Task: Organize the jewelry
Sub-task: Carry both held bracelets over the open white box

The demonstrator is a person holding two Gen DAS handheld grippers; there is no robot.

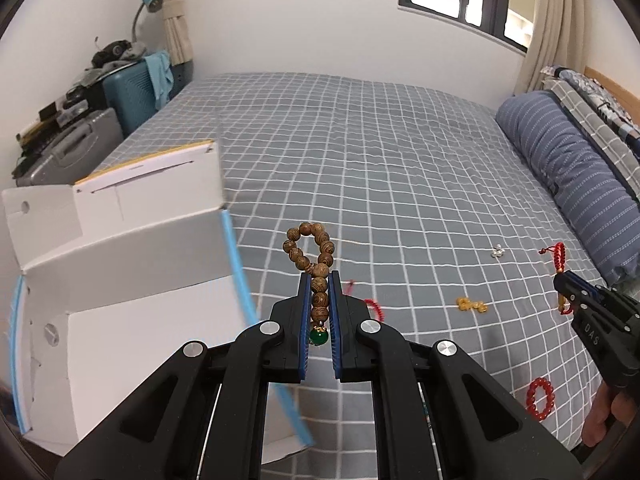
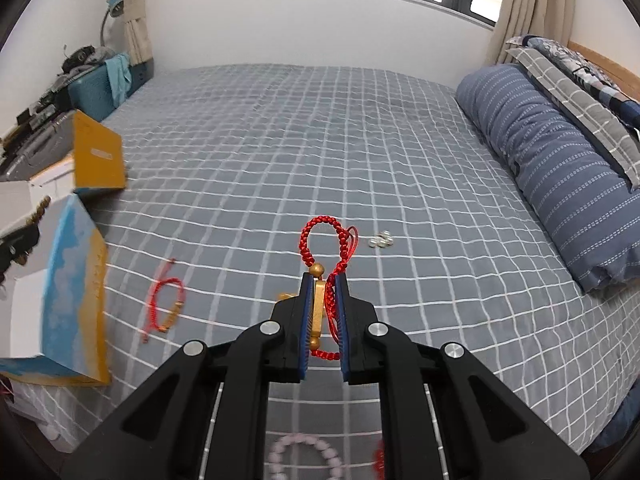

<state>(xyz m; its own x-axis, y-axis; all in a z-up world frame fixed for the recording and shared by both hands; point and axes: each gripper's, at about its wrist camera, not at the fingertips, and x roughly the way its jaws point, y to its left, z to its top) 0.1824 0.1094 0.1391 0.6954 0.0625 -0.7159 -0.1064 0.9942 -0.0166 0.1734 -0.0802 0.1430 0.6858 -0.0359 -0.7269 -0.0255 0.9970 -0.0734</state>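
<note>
A wooden bead bracelet (image 1: 313, 268) is gripped by the left gripper (image 1: 319, 280) beside the open white box (image 1: 120, 264); a red braided bracelet (image 2: 326, 252) is clamped by the right gripper (image 2: 323, 282) above the bed (image 2: 280, 140).

Ahead of me grey checked bedspread (image 1: 360, 152), blue striped pillow (image 2: 560, 160) right, teal suitcase (image 1: 130, 88) and desk lamp (image 1: 150, 0) far left.
</note>
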